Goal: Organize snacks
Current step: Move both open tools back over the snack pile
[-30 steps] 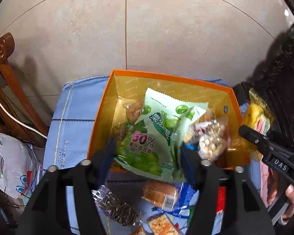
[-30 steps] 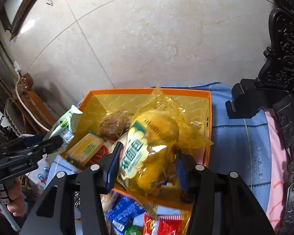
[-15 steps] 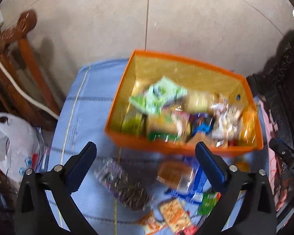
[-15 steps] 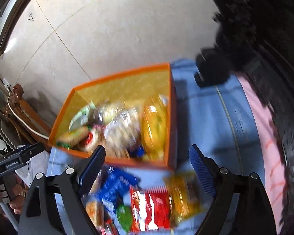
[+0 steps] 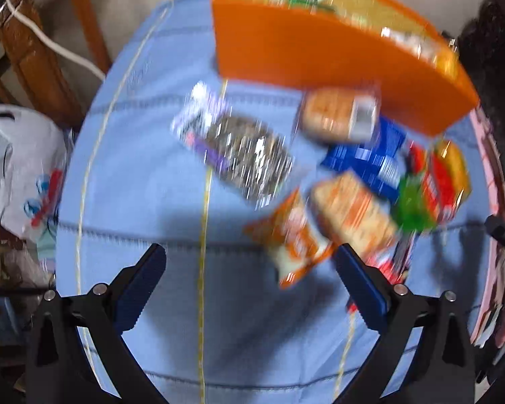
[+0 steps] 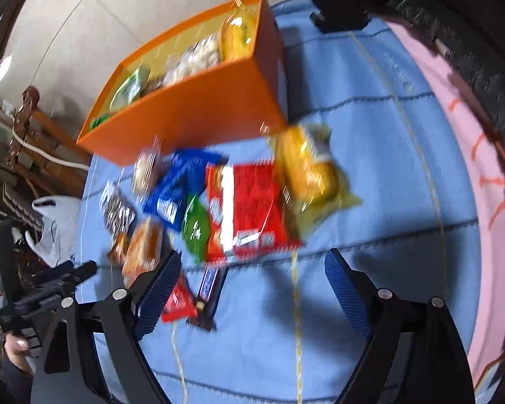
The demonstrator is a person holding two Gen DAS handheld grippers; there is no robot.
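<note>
Motion blur smears every label; print unreadable. Orange box (image 6: 192,111) holds several packets, count unclear, its near wall hiding most. In front of it on the blue cloth (image 6: 370,141) lie roughly ten loose packets, overlapping: red packet (image 6: 249,208), yellow packet (image 6: 306,171), blue packet (image 6: 181,185). My left gripper (image 5: 249,284) and right gripper (image 6: 249,286) have just been opening; both gape, nothing between the pads.

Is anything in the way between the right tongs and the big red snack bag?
Nothing visible is. The right tongs hang open over the blue cloth, and the red bag lies just beyond them. A green packet overlaps its left edge.
</note>
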